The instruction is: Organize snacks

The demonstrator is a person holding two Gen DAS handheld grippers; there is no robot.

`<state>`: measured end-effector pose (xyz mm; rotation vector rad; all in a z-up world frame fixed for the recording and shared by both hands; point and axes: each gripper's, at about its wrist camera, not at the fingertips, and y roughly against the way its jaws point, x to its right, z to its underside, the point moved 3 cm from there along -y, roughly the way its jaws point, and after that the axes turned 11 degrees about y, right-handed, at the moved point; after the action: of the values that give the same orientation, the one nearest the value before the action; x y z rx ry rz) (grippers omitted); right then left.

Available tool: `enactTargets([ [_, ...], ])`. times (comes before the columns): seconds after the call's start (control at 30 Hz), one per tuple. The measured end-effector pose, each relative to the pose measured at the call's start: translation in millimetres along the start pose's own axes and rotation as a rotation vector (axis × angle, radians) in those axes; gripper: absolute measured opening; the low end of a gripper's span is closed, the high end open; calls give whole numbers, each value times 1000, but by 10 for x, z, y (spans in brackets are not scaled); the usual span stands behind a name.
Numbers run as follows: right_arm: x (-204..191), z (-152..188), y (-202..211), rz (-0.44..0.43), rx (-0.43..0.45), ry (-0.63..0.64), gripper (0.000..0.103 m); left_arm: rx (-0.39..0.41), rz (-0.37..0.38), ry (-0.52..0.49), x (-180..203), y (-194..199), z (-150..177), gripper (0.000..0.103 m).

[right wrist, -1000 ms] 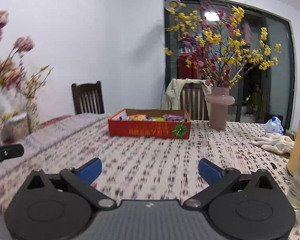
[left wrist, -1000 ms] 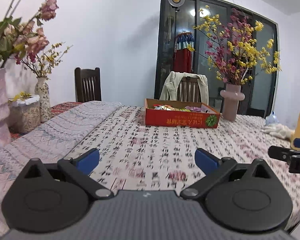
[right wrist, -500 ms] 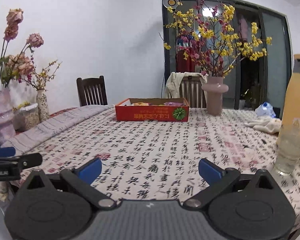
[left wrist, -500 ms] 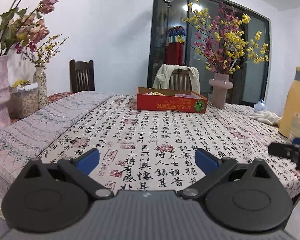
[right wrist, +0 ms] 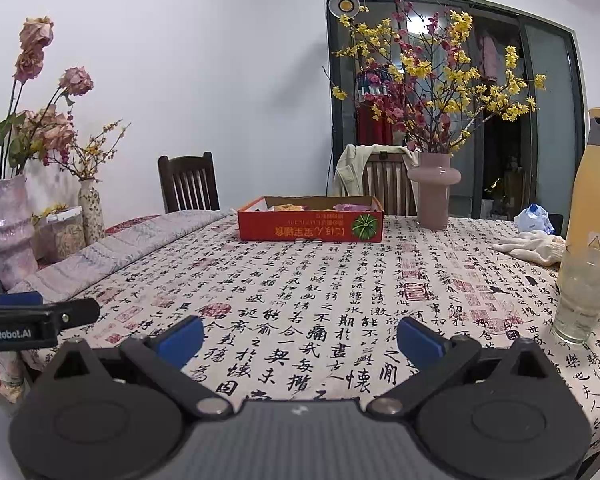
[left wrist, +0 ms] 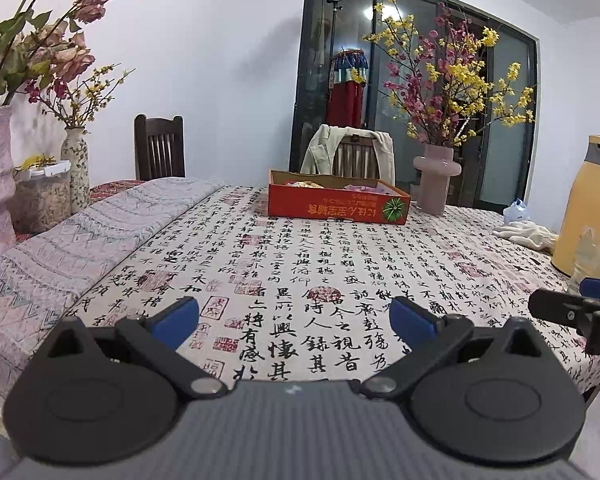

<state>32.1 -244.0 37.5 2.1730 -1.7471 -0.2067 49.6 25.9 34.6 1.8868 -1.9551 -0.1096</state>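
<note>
A shallow red cardboard box stands far across the table, with wrapped snacks barely showing over its rim. My left gripper hovers open over the near edge of the calligraphy tablecloth, nothing between its blue pads. My right gripper is open too and holds nothing. Each gripper appears at the side of the other's view: the right one's tip and the left one's tip. Both are far from the box.
A pink vase of blossom branches stands right of the box. A yellow flask, a glass and white gloves sit at the right. Vases and a jar line the left. Chairs stand behind.
Both grippers have pulled back from the box toward the near table edge, so the box looks smaller and farther. The flask and glass have come into view. Jaws stayed open.
</note>
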Motion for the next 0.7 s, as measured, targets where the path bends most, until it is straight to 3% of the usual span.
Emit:
enactTargets([
  [0.7,-26,7,6,-2,11,5,103,7,3,5,-29,10,-10,103],
])
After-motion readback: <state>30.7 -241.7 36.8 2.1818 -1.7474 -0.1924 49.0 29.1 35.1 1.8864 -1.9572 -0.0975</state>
